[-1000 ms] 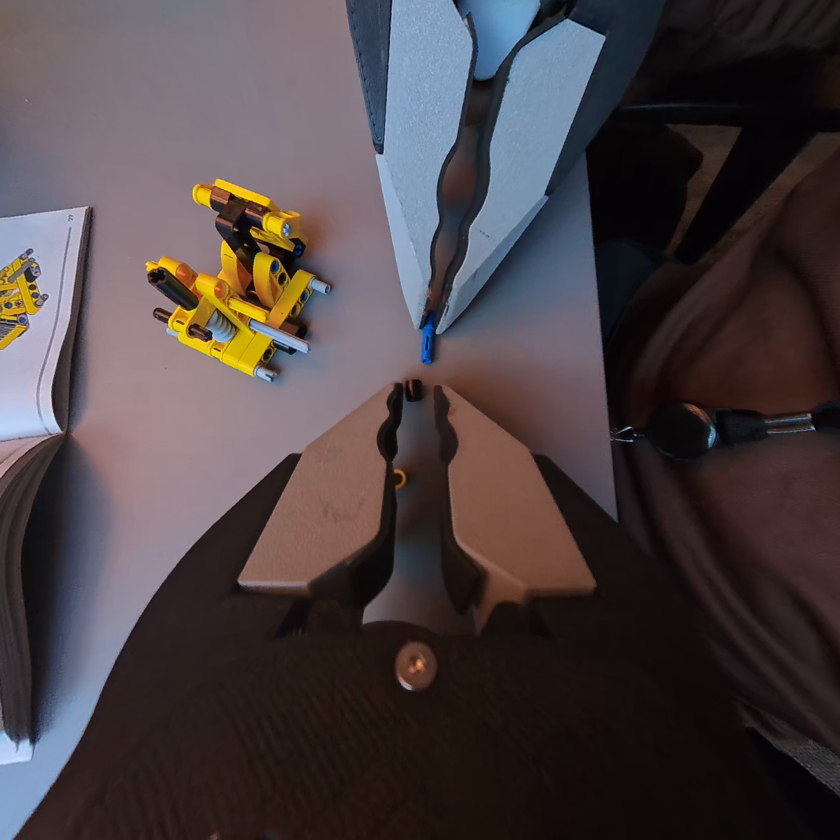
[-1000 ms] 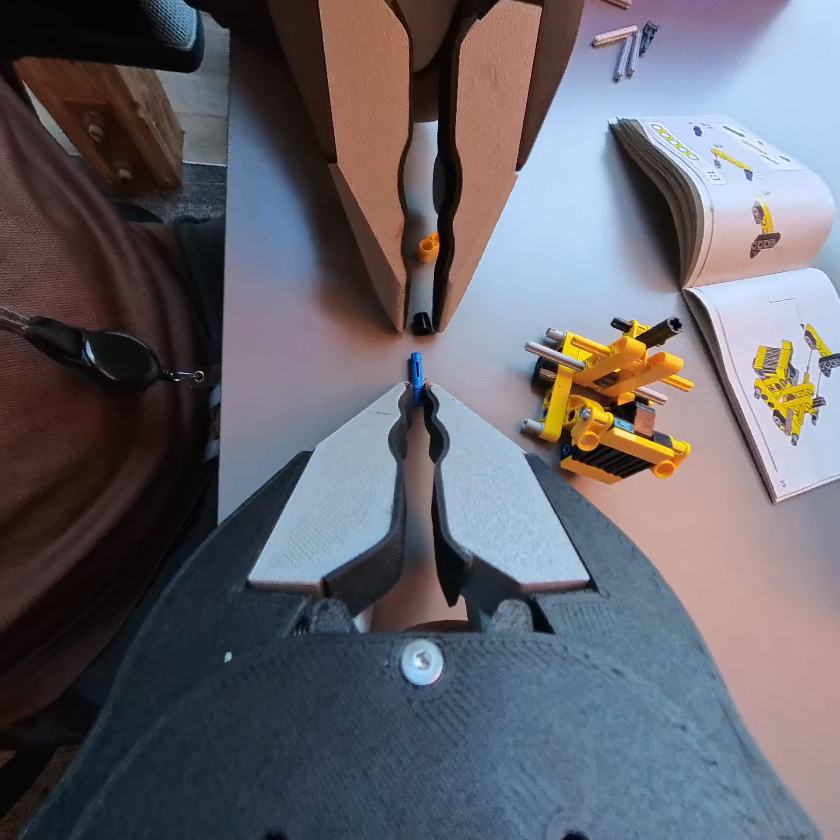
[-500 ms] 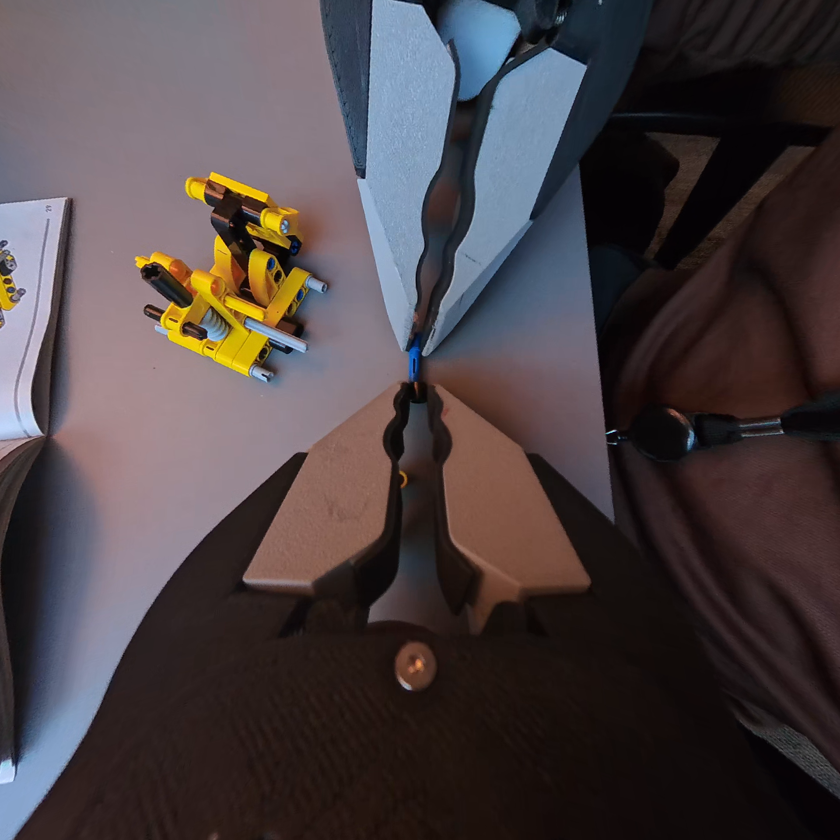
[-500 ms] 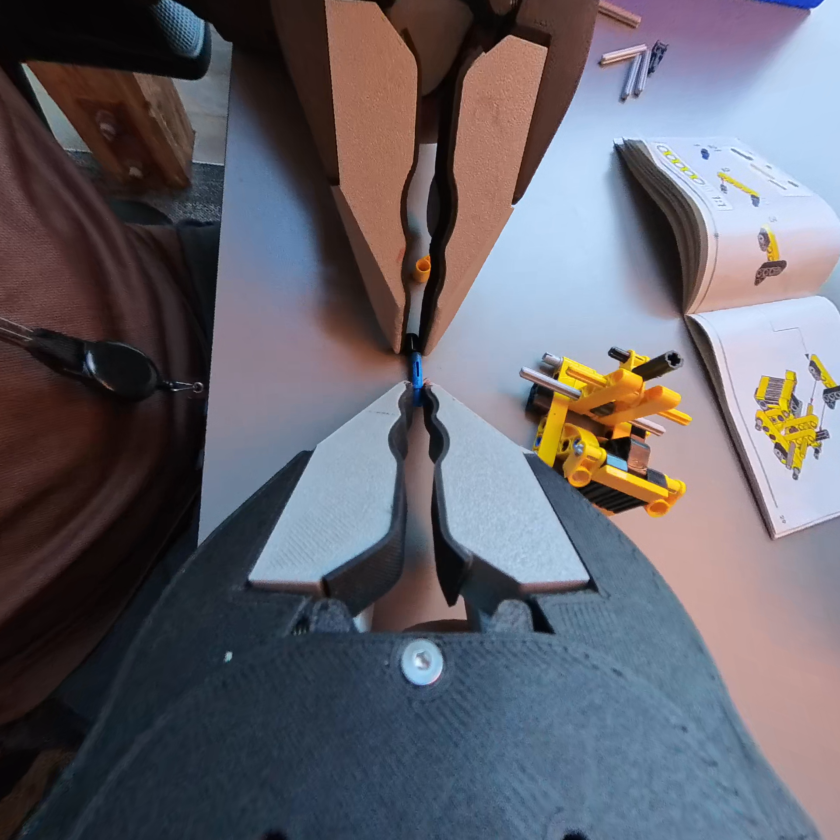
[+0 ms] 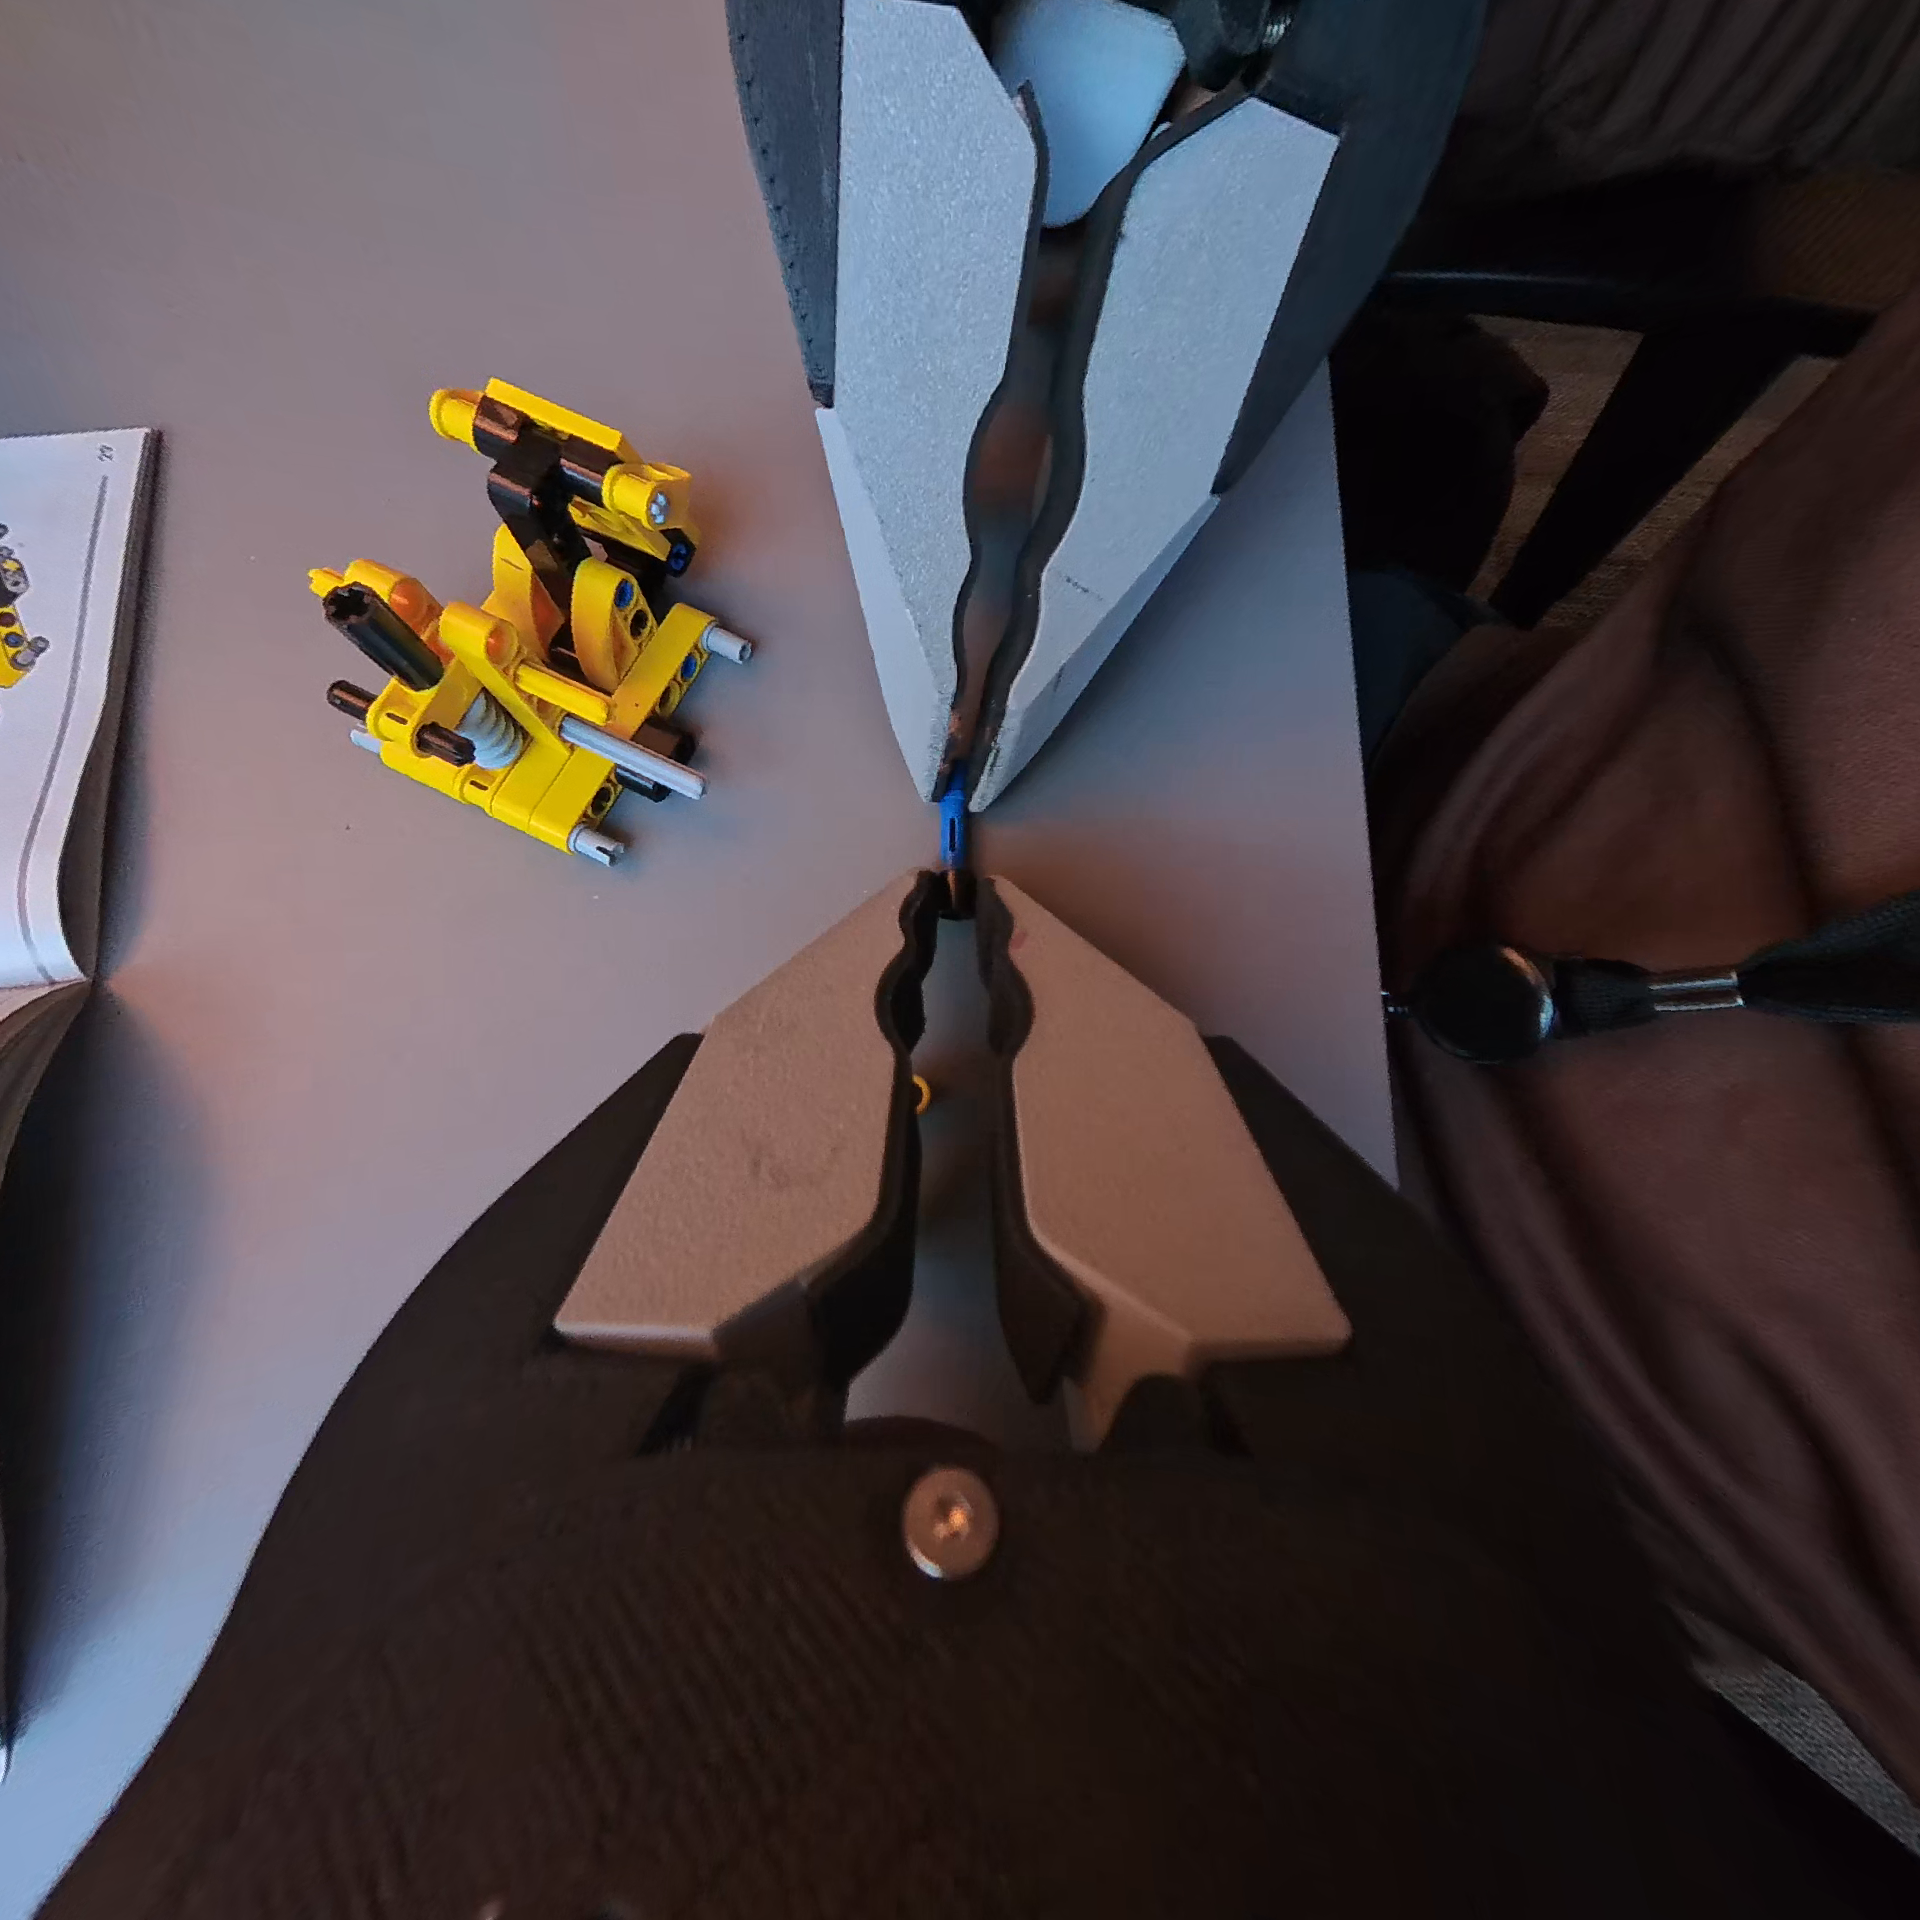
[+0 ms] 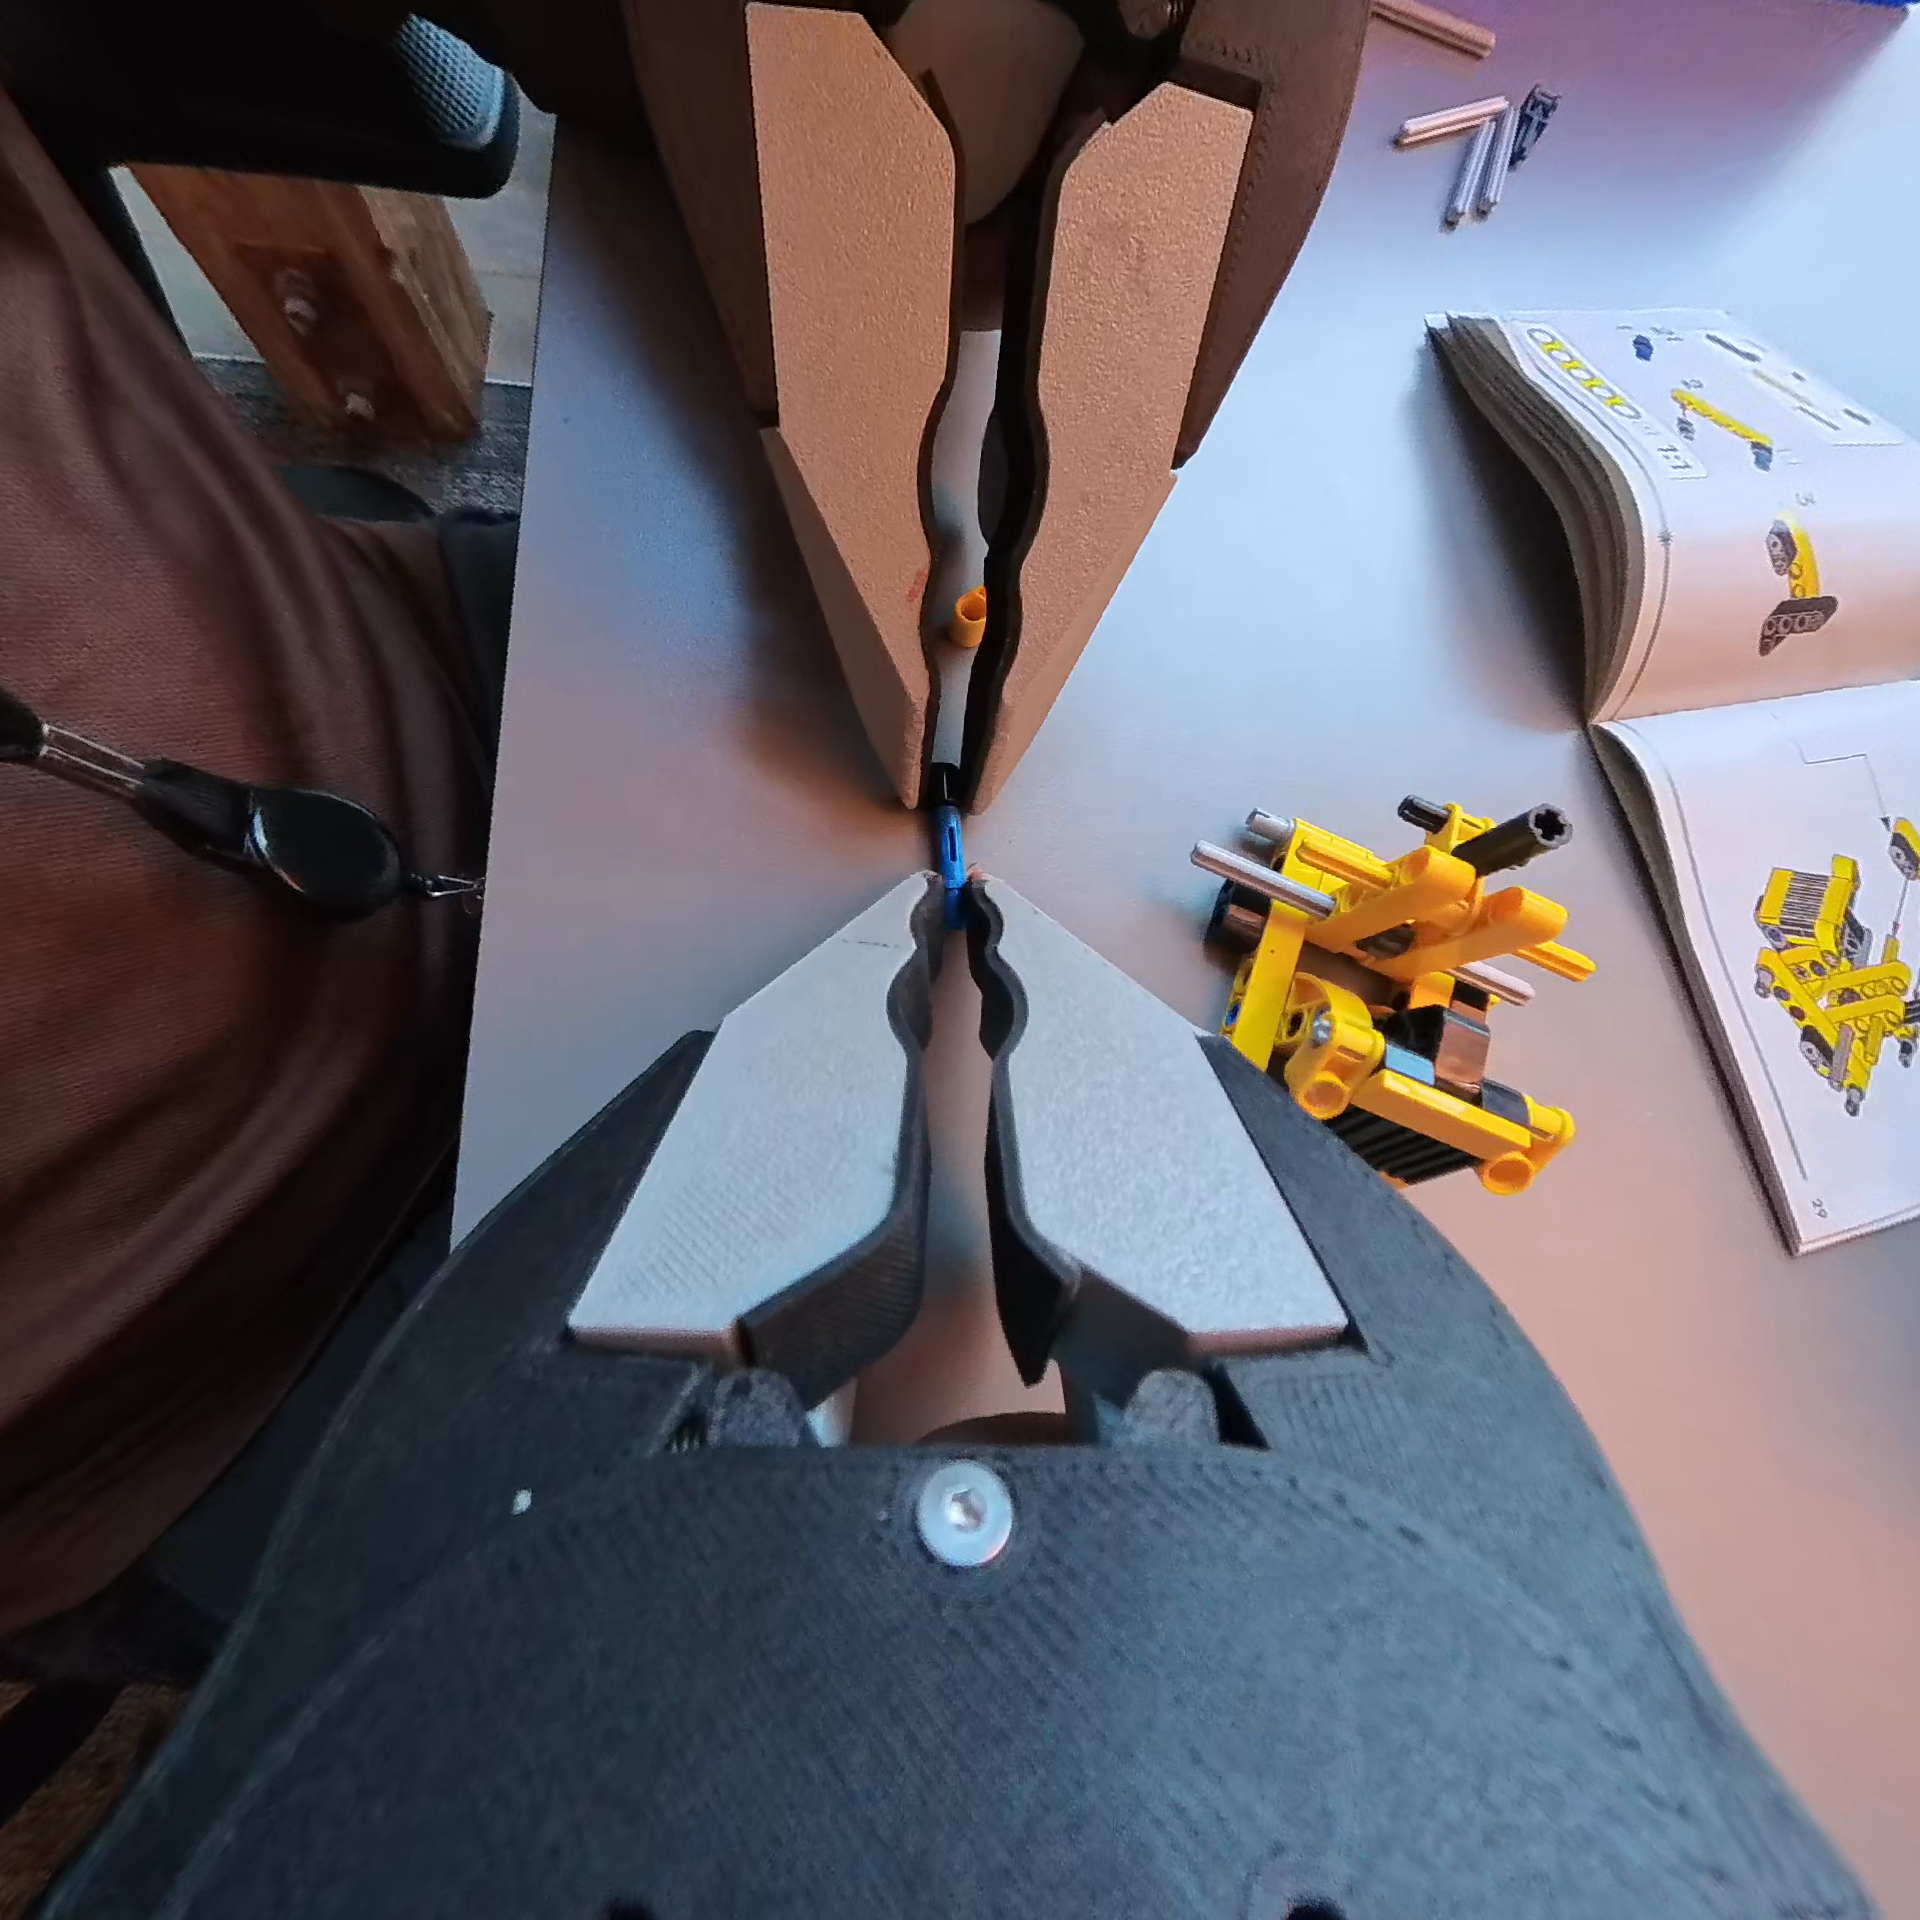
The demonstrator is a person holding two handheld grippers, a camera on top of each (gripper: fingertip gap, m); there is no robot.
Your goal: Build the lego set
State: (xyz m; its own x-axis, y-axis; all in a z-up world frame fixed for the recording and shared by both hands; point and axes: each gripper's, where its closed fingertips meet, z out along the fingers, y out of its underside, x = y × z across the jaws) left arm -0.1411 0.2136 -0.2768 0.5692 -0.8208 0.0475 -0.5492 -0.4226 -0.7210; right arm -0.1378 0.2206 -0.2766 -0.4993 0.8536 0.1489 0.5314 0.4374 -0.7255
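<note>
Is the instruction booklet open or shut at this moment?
Open. The instruction booklet lies on the grey table with its pages spread and printed diagrams facing up, beside the yellow model.

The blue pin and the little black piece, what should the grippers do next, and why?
Probably push the right gripper a little farther forward: its blue pin meets the black piece in the left gripper, but most of it shows outside.
</note>
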